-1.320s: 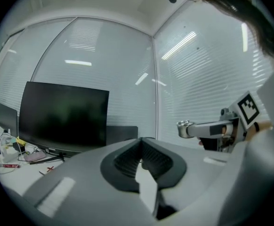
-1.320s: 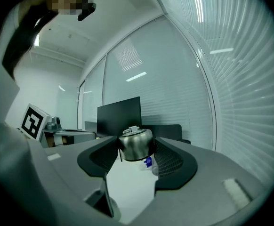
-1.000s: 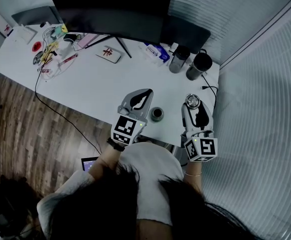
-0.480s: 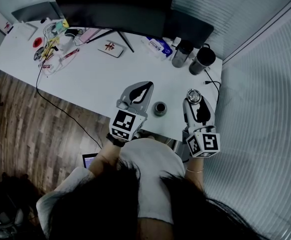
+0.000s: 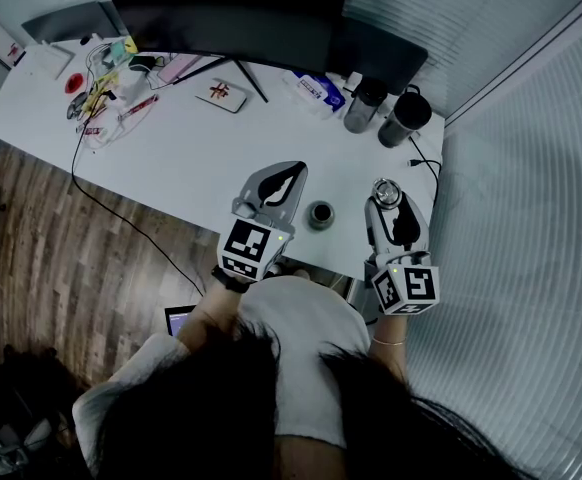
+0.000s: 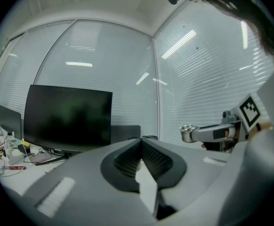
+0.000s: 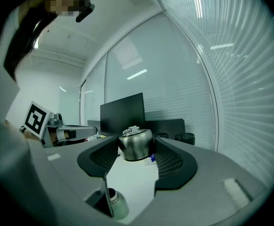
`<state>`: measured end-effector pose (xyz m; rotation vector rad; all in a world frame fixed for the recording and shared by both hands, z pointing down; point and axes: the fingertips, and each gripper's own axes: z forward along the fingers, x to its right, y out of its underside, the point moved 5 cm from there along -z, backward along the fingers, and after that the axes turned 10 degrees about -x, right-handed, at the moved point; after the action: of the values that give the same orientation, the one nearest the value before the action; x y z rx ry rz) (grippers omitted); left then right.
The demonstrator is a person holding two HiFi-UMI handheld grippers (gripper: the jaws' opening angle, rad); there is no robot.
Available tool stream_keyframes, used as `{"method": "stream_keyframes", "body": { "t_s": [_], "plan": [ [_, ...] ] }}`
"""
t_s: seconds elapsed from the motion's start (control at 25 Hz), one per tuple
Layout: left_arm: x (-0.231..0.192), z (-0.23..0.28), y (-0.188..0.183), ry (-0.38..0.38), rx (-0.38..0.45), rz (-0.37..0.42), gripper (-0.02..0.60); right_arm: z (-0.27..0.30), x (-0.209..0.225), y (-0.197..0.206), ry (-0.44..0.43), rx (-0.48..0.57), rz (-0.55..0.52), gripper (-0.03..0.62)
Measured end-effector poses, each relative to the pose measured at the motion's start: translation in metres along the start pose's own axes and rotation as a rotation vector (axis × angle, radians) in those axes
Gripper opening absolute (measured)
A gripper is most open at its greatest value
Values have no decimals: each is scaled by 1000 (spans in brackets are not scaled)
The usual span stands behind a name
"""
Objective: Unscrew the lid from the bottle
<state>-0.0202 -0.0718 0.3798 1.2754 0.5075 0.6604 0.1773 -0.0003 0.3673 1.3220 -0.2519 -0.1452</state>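
The lid (image 7: 136,146), a rounded metal cap with a small fitting on top, sits squeezed between the ribbed pads of the right tool (image 5: 388,206), which grasps it by its sides and holds it level, clear of the table (image 5: 191,158). The bottle (image 5: 320,215) stands upright on the table to the left of that tool, apart from it and roughly midway between the two tools. Its mouth is open and dark from above, and in the right gripper view its bare threaded neck shows low down, beneath and behind the jaws. The left tool (image 6: 140,146) is clenched on nothing, its pads meeting at the tips, and it hovers to the left of the bottle without touching it. Beyond both tools, across the table, are a dark monitor (image 5: 221,8) and two dark cups (image 5: 403,118) ahead of the right tool, with a tangle of cables and small items far off to the left. The unscrewing itself looks finished, since lid and bottle are separate. What seems left is to put the lid down, which calls for lowering it onto bare table beside the bottle, then releasing it, while keeping clear of the unsupported bottle.
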Motion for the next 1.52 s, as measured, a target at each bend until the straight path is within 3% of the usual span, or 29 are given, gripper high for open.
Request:
{"method": "stream_keyframes", "body": {
  "t_s": [1.52],
  "plan": [
    [-6,-1,-5,5,6,-1,58,-5,6,5,-10,-23,-1,241]
  ]
}}
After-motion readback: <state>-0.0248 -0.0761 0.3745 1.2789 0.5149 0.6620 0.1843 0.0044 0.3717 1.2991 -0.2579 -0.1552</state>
